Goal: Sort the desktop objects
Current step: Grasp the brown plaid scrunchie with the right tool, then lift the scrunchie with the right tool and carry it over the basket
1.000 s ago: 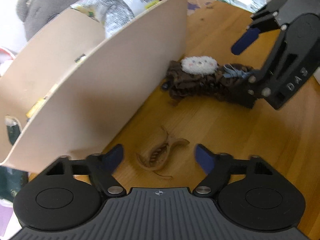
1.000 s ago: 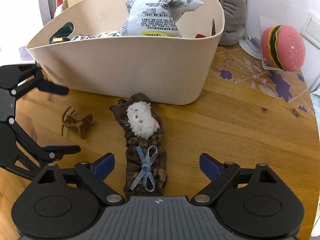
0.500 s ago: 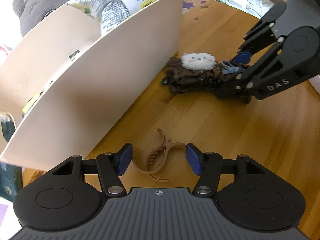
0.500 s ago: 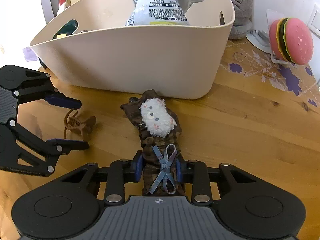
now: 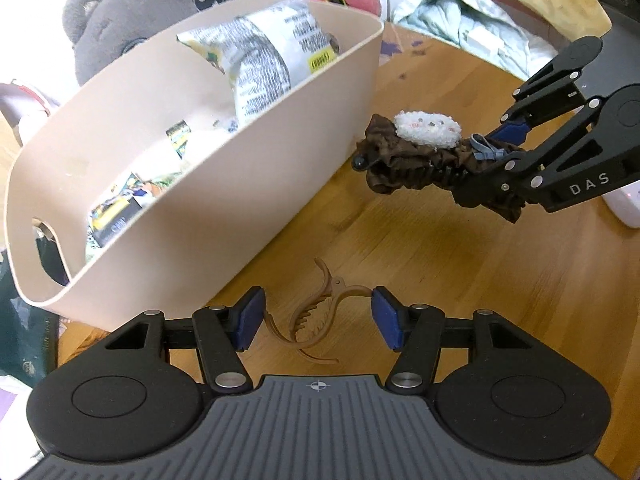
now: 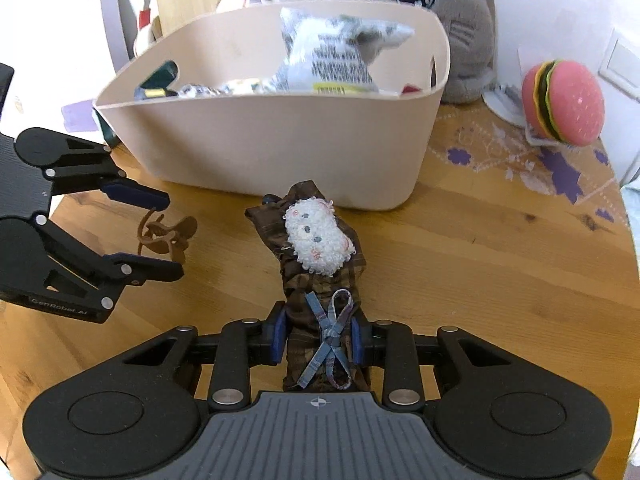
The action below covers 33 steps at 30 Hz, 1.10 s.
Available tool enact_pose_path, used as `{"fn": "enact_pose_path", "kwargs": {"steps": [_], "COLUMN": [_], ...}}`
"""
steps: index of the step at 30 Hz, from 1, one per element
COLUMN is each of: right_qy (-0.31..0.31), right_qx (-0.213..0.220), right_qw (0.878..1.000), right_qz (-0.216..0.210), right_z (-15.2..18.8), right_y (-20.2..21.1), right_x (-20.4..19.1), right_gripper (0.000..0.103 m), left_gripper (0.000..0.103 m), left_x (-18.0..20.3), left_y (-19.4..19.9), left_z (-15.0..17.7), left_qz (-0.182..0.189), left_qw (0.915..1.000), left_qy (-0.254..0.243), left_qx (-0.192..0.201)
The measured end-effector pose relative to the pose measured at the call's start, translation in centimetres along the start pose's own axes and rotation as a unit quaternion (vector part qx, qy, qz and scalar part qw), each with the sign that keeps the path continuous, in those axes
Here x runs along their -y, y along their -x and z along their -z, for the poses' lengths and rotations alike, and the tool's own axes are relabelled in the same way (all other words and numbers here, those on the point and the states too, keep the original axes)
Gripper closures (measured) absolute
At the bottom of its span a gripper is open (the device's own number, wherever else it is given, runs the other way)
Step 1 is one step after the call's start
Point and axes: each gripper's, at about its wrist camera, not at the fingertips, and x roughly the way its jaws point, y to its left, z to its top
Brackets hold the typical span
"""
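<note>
My left gripper is shut on a brown hair claw clip, its blue pads touching both ends, and holds it above the wooden table; the clip also shows in the right wrist view. My right gripper is shut on a brown plaid scrunchie with a white fluffy patch and a blue bow. It holds the scrunchie lifted off the table, near the front wall of the beige bin. The scrunchie also shows in the left wrist view, beside the bin.
The bin holds a large snack bag and several small packets. A grey plush toy stands behind it. A pink burger toy sits at the table's back right. Light cloth lies beyond the table.
Both grippers have risen: the scrunchie and the claw clip are now off the table. The left pads have closed further onto the clip. The bin's inside now shows more.
</note>
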Motion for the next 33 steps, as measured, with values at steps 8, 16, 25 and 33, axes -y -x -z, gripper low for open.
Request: {"fn": "enact_pose_path", "kwargs": {"steps": [8,16,25,33], "right_qy": [0.003,0.014,0.023,0.025], "right_qx": [0.035,0.064,0.099,0.132], "right_qw": [0.999,0.998,0.995,0.991], "right_qz": [-0.001,-0.002,-0.002,0.006], "right_z": [-1.1,-2.1,-3.8,-6.5], "right_y": [3.0,6.2,9.0,10.2], "right_x": [-0.2,-1.1,-1.8,-1.7], "right_gripper": [0.074,0.074,0.074,0.074], "left_gripper": [0.043,0.043,0.043,0.043], "left_x": [-0.6,-1.1,-2.0,-4.3], "left_y": [3.0,5.8,8.5,10.6], "left_z": [-0.5,-0.9,-2.0,-3.6], "left_qz": [-0.004,-0.011,-0.016,-0.034], "left_qw": [0.9998,0.9989,0.9964,0.9920], "left_qy": [0.005,0.011,0.022,0.037], "left_qx": [0.020,0.044,0.080,0.116]}}
